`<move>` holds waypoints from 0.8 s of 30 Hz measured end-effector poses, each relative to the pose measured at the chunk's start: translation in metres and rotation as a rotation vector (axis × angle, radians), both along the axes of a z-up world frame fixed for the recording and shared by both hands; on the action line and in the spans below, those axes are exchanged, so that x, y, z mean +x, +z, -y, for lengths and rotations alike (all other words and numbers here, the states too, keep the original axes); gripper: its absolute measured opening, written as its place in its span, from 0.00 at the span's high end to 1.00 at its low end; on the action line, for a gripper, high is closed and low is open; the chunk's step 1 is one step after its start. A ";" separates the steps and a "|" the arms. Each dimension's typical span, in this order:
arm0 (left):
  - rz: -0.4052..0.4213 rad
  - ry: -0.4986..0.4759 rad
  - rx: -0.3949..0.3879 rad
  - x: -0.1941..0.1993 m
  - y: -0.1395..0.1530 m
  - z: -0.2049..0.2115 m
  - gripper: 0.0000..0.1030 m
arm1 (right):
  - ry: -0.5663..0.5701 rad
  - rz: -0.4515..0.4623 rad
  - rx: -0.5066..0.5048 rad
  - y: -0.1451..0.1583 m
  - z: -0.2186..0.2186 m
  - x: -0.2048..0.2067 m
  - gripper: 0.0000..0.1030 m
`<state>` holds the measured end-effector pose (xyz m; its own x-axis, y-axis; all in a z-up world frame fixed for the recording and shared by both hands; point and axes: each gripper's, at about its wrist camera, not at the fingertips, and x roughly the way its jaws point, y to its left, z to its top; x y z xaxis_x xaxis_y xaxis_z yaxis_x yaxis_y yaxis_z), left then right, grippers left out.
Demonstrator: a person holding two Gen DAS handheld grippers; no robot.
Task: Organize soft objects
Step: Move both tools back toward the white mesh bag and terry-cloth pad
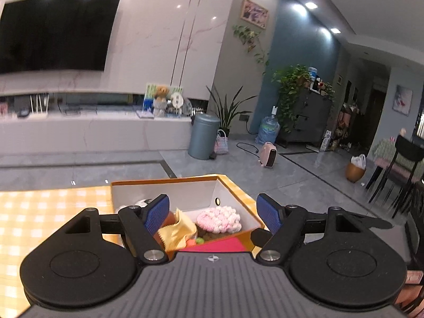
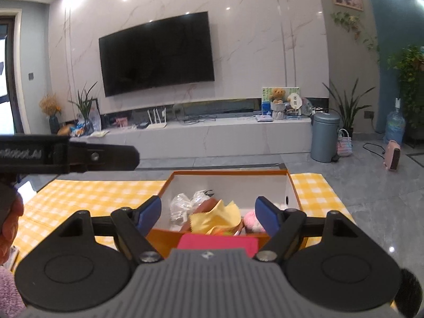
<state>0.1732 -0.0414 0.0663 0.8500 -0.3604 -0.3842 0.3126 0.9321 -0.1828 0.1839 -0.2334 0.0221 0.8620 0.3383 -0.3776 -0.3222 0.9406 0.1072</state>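
Observation:
An orange box (image 1: 239,190) with white inner walls stands on the yellow checked tablecloth (image 1: 53,206). It holds a pink knitted piece (image 1: 220,218), a yellow cloth (image 1: 177,232) and a brown item. My left gripper (image 1: 213,212) is open and empty, just above the box's near edge. In the right wrist view the same box (image 2: 294,185) shows the yellow cloth (image 2: 214,218), crumpled clear plastic (image 2: 182,206) and a pink soft piece (image 2: 250,221). My right gripper (image 2: 208,213) is open and empty over the box's near edge. A magenta flat piece (image 2: 217,241) lies at the near side.
The left gripper's body (image 2: 66,153) crosses the left of the right wrist view. Beyond the table are a grey floor, a TV console (image 2: 212,135), a grey bin (image 2: 324,136), a pink heater (image 1: 267,155) and black chairs (image 1: 397,164) at right.

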 end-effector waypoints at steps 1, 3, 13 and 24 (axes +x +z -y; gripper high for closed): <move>0.010 0.003 0.010 -0.010 -0.002 0.000 0.15 | -0.008 0.002 0.011 -0.003 -0.002 -0.008 0.25; 0.015 0.020 0.023 -0.027 -0.008 -0.002 0.15 | -0.024 0.008 0.030 -0.011 -0.005 -0.025 0.25; -0.063 0.128 0.029 -0.070 -0.057 -0.033 0.15 | -0.095 -0.059 0.054 -0.060 -0.024 -0.063 0.19; -0.240 0.211 -0.038 -0.094 -0.121 -0.088 0.15 | -0.060 -0.155 -0.057 -0.119 -0.051 -0.076 0.18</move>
